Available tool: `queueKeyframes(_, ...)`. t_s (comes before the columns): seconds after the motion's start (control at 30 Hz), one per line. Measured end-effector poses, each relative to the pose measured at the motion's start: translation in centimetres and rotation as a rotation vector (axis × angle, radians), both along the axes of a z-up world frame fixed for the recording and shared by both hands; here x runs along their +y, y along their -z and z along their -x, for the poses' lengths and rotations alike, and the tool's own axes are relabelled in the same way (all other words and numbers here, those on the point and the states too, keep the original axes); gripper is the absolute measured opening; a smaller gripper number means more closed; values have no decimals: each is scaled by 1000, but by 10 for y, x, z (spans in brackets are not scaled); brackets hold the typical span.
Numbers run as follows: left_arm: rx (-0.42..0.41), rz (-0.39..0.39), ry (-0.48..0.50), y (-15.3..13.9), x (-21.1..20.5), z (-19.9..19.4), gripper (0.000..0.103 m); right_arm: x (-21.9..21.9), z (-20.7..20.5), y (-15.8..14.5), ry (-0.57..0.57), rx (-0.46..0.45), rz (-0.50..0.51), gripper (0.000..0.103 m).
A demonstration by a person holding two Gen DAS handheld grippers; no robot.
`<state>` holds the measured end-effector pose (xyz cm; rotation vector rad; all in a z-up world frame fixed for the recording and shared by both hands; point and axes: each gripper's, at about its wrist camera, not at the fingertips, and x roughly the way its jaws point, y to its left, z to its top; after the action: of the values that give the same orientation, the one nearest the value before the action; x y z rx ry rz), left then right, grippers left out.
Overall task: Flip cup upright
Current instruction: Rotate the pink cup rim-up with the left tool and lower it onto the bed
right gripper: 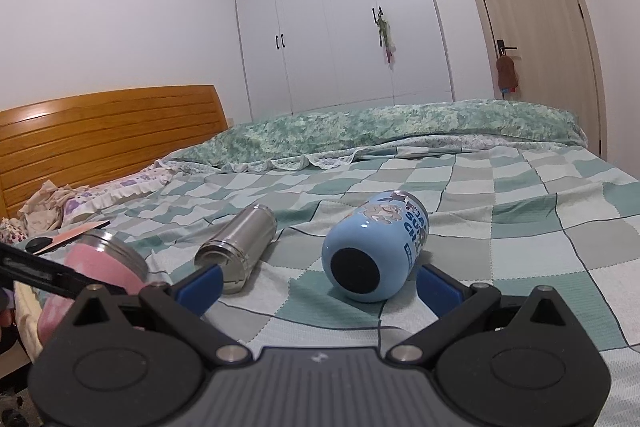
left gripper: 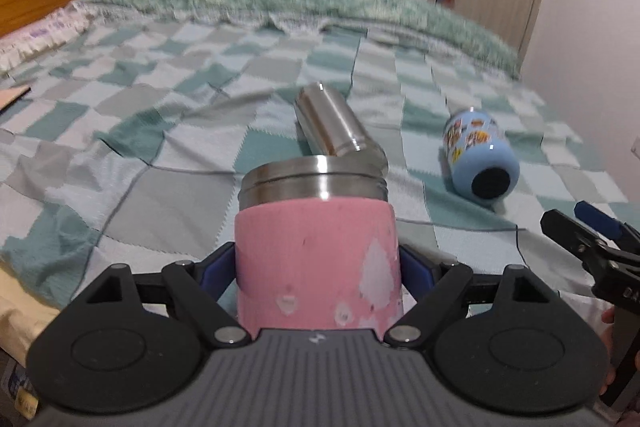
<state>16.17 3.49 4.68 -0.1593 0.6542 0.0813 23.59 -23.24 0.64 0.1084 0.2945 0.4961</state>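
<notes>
Far left in the right wrist view, a wooden headboard backs the bed, with frilled floral pillows beneath it. The left gripper is clamped on the pink cup, its blue pads pressed against both sides of the pink sleeve, the steel rim pointing up and away from the camera; whether the cup touches the bedding cannot be told. No writing shows on it, only worn pale patches in the paint.

Moving right, a bare steel cup lies on its side on the checked teal-and-grey bedspread, just beyond the pink one. Next over, the blue cartoon cup also lies on its side, black base toward the right wrist camera; blue lettering runs round its far end, too cut off and curved to read.

The right gripper is spread wide, fingers either side of that blue cup's base, not touching it. In the left view, the right gripper sits at the far right edge.

Behind, a mottled green blanket ridges across the bed, white wardrobe doors stand beyond, then a beige door with something brown hanging from its handle.
</notes>
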Motion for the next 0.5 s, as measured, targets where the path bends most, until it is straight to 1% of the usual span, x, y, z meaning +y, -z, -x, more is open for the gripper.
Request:
queueKeyframes(0.17,-62,8,-16,-7,14,10,85,-1,3,1,15,-15,-7,103)
queueKeyframes(0.33,-162,4,-59,-15,33,19,85,-2,4,1,34,-32,-16,103)
queueKeyframes(0.5,-250,-63,-117,-21,44,13,85,-2,5,2,45,-44,-21,103)
